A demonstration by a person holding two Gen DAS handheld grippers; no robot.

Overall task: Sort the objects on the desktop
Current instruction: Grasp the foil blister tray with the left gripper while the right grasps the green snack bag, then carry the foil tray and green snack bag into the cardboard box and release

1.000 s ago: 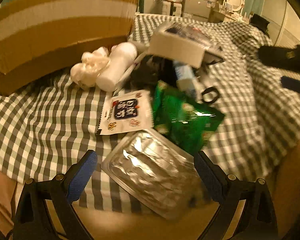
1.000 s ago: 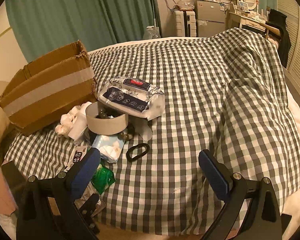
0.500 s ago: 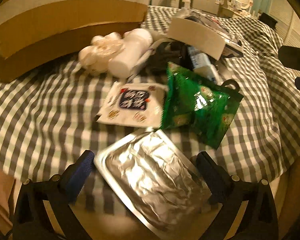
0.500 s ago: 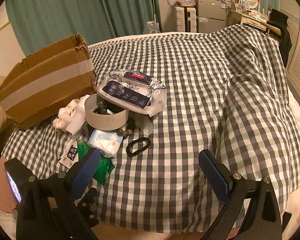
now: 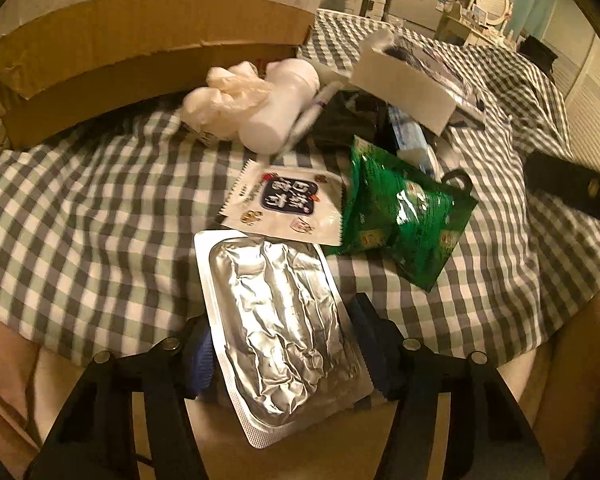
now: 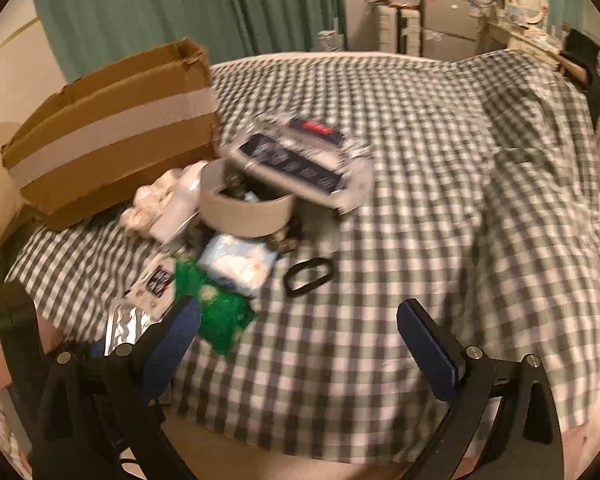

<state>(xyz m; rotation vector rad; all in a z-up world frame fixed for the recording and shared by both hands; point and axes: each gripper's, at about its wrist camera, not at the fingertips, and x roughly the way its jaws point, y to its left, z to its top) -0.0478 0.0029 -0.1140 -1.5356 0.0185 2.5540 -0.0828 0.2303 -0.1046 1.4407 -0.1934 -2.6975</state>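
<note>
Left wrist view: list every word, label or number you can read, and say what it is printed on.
White sachet: large characters on a dark panel, upside down, not legible.
Green snack packet: print too blurred.
Foil blister pack: no text.
Cardboard box: no text.

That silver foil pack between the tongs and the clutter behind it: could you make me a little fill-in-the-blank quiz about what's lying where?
1. The left tongs have just been closing around the ____ foil pack.
2. The snack bag right of the white sachet is ____.
3. The items lie on a ____-patterned cloth.
4. The right tongs hold ____.

Missing words: silver; green; checked; nothing
</note>
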